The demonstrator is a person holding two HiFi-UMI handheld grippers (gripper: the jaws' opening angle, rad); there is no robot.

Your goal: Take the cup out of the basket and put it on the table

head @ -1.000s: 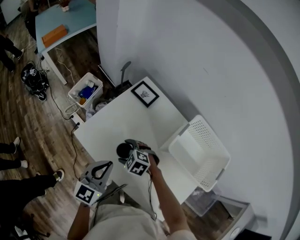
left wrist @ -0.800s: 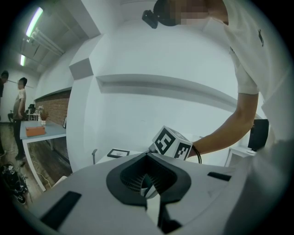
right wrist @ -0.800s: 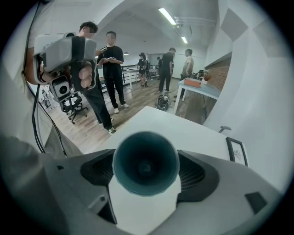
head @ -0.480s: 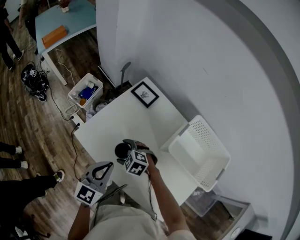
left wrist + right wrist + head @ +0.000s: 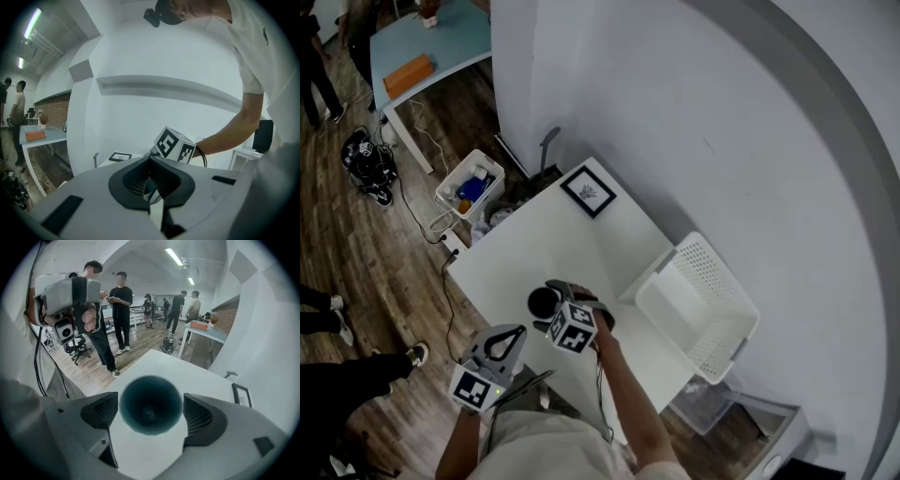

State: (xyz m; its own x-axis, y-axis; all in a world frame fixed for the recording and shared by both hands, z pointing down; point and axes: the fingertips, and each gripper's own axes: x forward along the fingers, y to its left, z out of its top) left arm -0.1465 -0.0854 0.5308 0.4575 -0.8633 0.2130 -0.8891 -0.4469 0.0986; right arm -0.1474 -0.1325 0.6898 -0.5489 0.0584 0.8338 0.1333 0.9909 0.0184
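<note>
Dark teal, the cup [image 5: 150, 403] sat mouth-up between the jaws of the right gripper [image 5: 150, 412], whose ribbed pads pressed against its two sides, so that the gripper was closed on it. From the head view the cup was out over the white bench [image 5: 534, 246], near the bench's front part and well apart from the white perforated basket [image 5: 713, 267], which stood at the bench's far right end against the wall. Whether the cup's base touched the bench could not be told. The left gripper [image 5: 149, 187] was held lower and nearer the person, off the bench's front edge, with its jaws together and nothing between them. A small framed picture [image 5: 588, 190] lay flat at the bench's back corner.
</note>
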